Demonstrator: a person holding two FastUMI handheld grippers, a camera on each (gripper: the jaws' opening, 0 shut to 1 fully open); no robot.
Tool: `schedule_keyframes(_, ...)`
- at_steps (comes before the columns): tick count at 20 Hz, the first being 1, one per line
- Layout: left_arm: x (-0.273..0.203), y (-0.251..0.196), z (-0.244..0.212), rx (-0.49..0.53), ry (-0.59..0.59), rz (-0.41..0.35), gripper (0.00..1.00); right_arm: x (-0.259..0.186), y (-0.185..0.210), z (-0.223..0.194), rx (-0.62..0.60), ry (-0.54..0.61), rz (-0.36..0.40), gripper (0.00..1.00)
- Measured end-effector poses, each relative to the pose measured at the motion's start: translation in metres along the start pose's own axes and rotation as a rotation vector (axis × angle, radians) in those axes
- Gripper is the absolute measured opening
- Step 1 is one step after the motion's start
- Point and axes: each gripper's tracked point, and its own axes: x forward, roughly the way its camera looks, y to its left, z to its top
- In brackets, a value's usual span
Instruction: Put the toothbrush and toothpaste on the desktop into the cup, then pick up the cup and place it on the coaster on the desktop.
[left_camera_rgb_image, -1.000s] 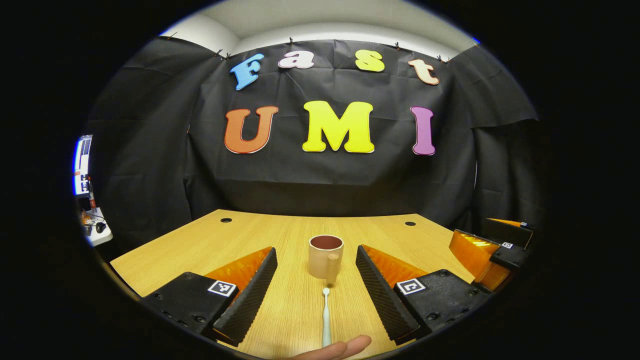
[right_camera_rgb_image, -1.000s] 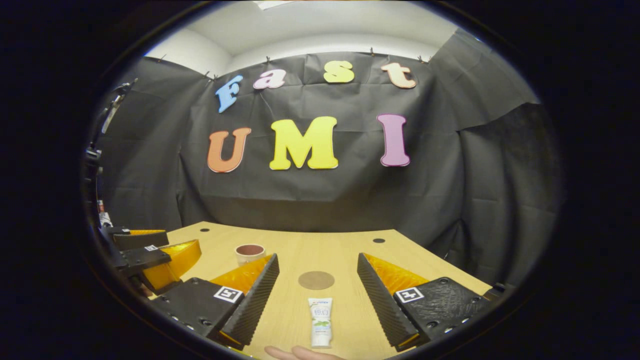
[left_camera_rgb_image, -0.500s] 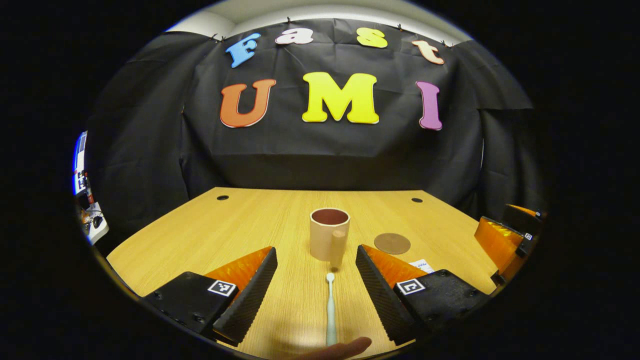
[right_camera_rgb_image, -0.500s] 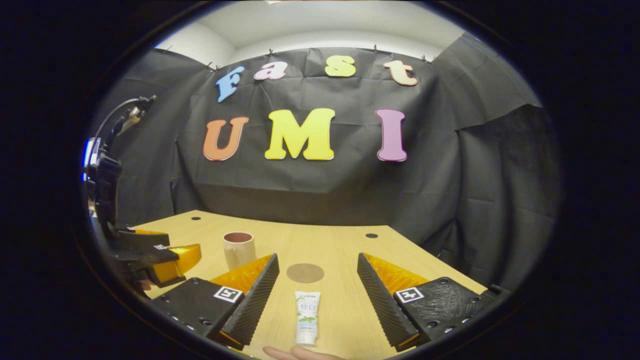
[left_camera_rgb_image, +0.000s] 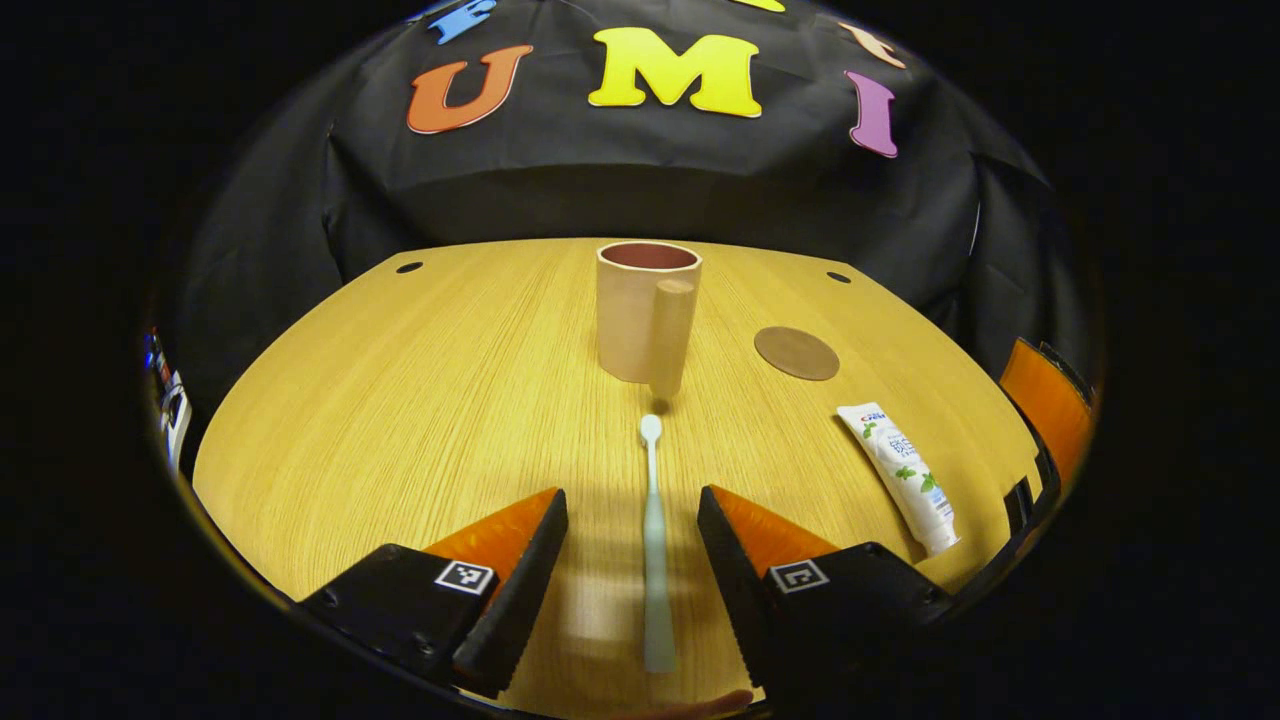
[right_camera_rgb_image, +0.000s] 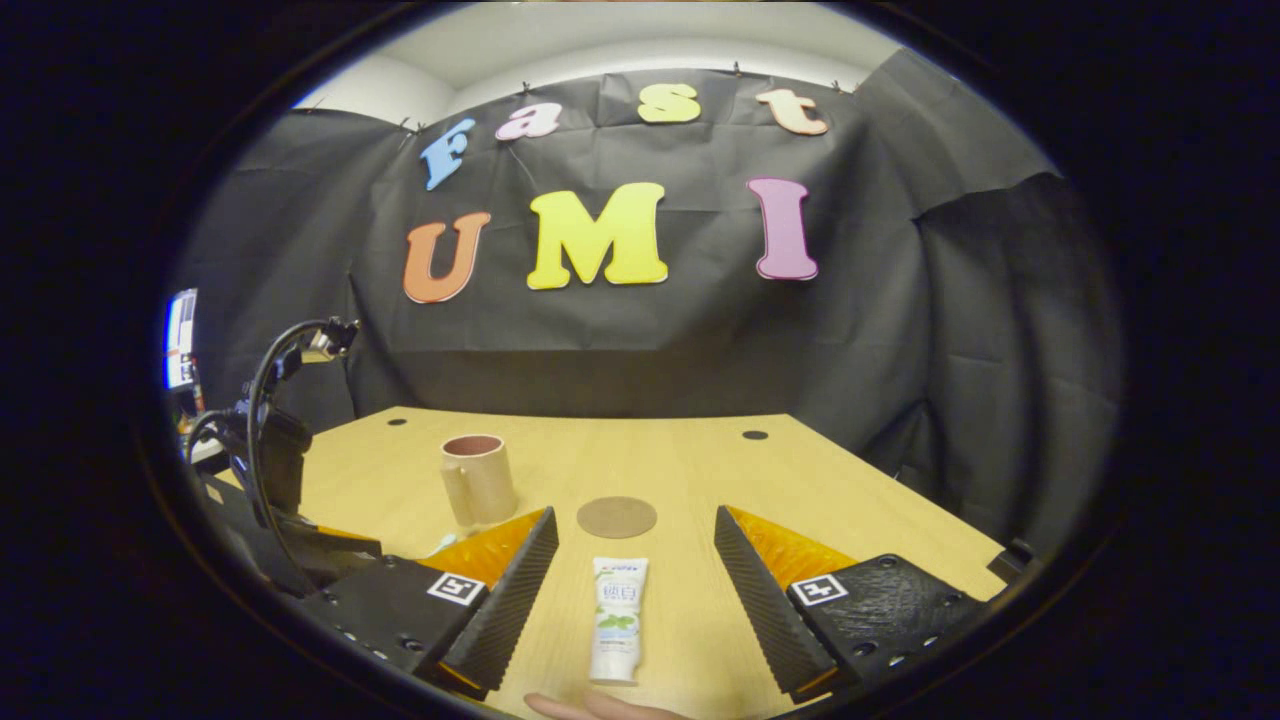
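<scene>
A pale toothbrush (left_camera_rgb_image: 654, 545) lies flat on the wooden desk, its handle between the fingers of my open left gripper (left_camera_rgb_image: 632, 500), head pointing at the beige cup (left_camera_rgb_image: 645, 312) standing upright beyond it. A round brown coaster (left_camera_rgb_image: 796, 353) lies right of the cup, and the white toothpaste tube (left_camera_rgb_image: 899, 474) lies further right. In the right gripper view the toothpaste tube (right_camera_rgb_image: 618, 618) lies between the fingers of my open right gripper (right_camera_rgb_image: 636, 525), with the coaster (right_camera_rgb_image: 616, 517) just ahead and the cup (right_camera_rgb_image: 477, 480) to the left. The left gripper (right_camera_rgb_image: 300, 540) hangs low at the left.
The wooden desk (left_camera_rgb_image: 420, 390) has small round cable holes near its far edge (left_camera_rgb_image: 408, 267). The black cloth wall (right_camera_rgb_image: 640, 340) closes the back and right sides. A fingertip (right_camera_rgb_image: 590, 707) shows at the bottom edge of the right gripper view.
My left gripper has tilted down and dropped toward the desk, so the toothbrush handle now lies between its fingers. My right gripper has risen and eased back slightly from the toothpaste.
</scene>
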Motion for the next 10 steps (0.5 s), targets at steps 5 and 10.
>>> schedule_keyframes(5,0.004,-0.006,-0.010,0.011,0.039,-0.010,0.50,0.003,0.001,-0.005,-0.006,0.003,-0.004,0.95)
schedule_keyframes(10,0.007,-0.005,-0.013,-0.011,0.050,-0.018,0.14,0.008,0.001,-0.014,-0.013,0.016,-0.006,0.95)
